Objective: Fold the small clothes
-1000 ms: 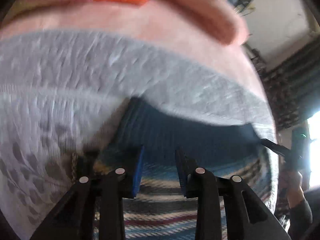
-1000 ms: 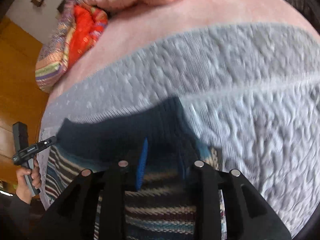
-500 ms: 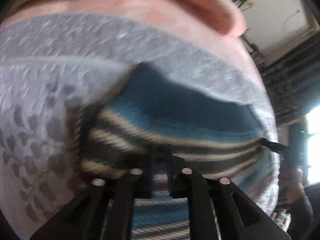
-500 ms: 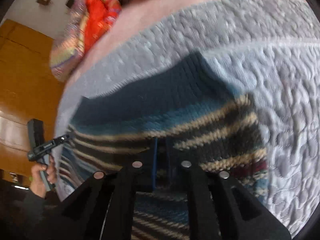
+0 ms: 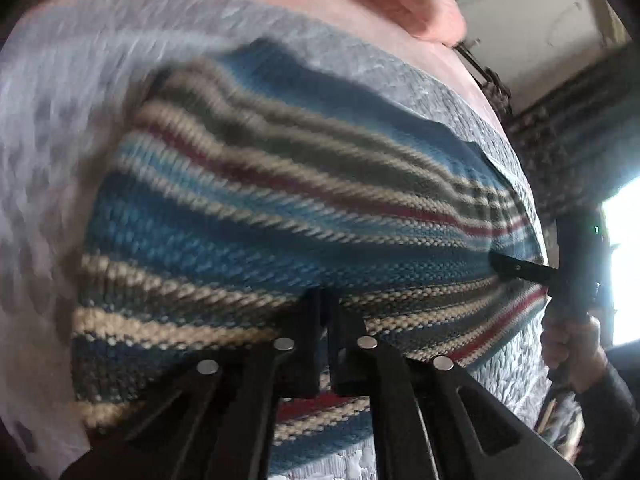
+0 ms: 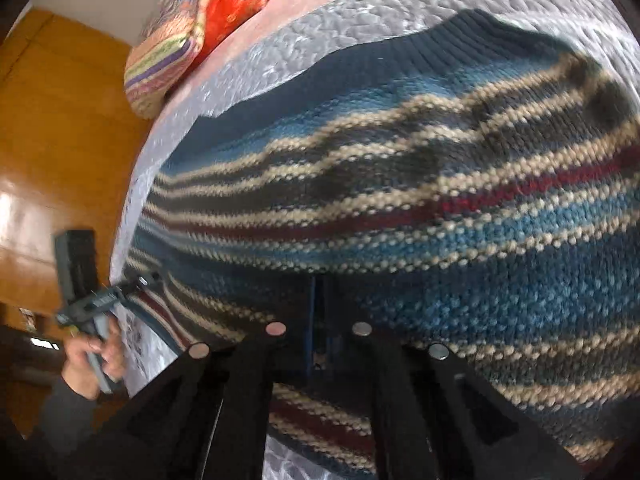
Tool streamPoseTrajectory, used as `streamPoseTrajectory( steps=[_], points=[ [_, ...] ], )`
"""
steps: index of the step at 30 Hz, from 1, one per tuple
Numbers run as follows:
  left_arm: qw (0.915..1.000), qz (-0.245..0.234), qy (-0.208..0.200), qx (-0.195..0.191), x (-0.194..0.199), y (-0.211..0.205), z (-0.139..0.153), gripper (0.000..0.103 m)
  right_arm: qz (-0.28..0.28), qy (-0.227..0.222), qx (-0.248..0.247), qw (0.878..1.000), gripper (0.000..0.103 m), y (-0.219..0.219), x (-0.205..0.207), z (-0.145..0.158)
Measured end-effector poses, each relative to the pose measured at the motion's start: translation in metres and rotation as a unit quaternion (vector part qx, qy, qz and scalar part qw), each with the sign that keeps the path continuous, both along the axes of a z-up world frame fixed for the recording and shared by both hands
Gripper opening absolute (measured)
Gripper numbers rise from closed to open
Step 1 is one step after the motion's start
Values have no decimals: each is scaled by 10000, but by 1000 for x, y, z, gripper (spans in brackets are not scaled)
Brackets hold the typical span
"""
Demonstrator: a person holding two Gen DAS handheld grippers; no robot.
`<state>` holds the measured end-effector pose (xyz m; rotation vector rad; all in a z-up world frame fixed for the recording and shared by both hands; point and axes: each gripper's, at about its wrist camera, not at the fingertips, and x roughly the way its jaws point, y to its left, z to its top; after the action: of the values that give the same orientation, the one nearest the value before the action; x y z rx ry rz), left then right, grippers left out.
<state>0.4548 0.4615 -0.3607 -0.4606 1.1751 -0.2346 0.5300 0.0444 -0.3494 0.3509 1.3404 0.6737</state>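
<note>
Between the nearly closed fingers of the left gripper (image 5: 325, 300) a fold of the striped knitted sweater (image 5: 280, 216) is pinched, and the right gripper (image 6: 320, 292) clamps the same sweater at its other side. Beneath it lies a grey quilted bedspread (image 5: 60, 128). Only the right wrist view shows the orange quilt (image 6: 236, 4), the striped cushion (image 6: 160, 64) and a wooden wardrobe (image 6: 60, 120); only the left shows a bright window (image 5: 624, 260).
</note>
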Motion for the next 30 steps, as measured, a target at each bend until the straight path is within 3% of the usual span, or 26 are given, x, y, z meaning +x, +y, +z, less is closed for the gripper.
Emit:
streamPoseTrajectory(
  steps=[1,4,6,9,10,12,14,16,18,20,21,24,26,28,29,30],
  points=[
    [9999,89,-58,-116,-4,4,6,3,-42,-15,72,10000,10,-3,-3,11],
    [9970,-40,-493,-600,-24,1,32,11,36,-352,176,9992,12,-28,-25,43],
    [9960,-155,-589,-654,-37,-1,36,12,-93,-473,76,9988,12,-58,-42,51],
    [9984,-115,-349,-440,-50,2,15,12,-579,-391,-155,9974,12,-107,-58,38],
    [9994,-1,-202,-274,-49,7,2,10,-750,-293,-284,9963,7,-121,-60,29],
    [9992,154,-79,-352,-49,12,-17,2,-793,-56,-567,9952,0,-138,-61,3],
    [9980,274,-74,-564,-51,17,-15,2,-822,-30,-478,9955,0,-140,-64,5],
    [9972,236,-265,-662,-56,16,-1,12,-862,-205,-278,9957,9,-136,-68,22],
    [9960,311,-481,-687,-64,24,11,14,-921,-348,-182,9950,10,-138,-70,32],
    [9975,485,-323,-407,-64,34,5,14,-1088,-285,-391,9929,8,-146,-71,23],
    [9981,524,-136,-290,-62,38,-5,7,-1137,-190,-567,9917,0,-150,-70,12],
    [9965,572,64,-600,-61,50,-15,4,-1070,-303,-741,9910,5,-148,-71,13],
    [9942,556,-34,-917,-67,59,-2,23,-937,-664,-922,9891,17,-133,-73,36],
    [9913,599,-292,-1135,-74,73,17,59,-485,-1353,-1415,9794,26,-100,-90,67],
    [9903,652,-411,-1156,-77,81,27,65,-252,-1606,-1625,9732,30,-89,-98,74],
    [9895,702,-496,-1165,-77,89,34,70,52,-1866,-1853,9648,43,-69,-111,81]
  ],
)
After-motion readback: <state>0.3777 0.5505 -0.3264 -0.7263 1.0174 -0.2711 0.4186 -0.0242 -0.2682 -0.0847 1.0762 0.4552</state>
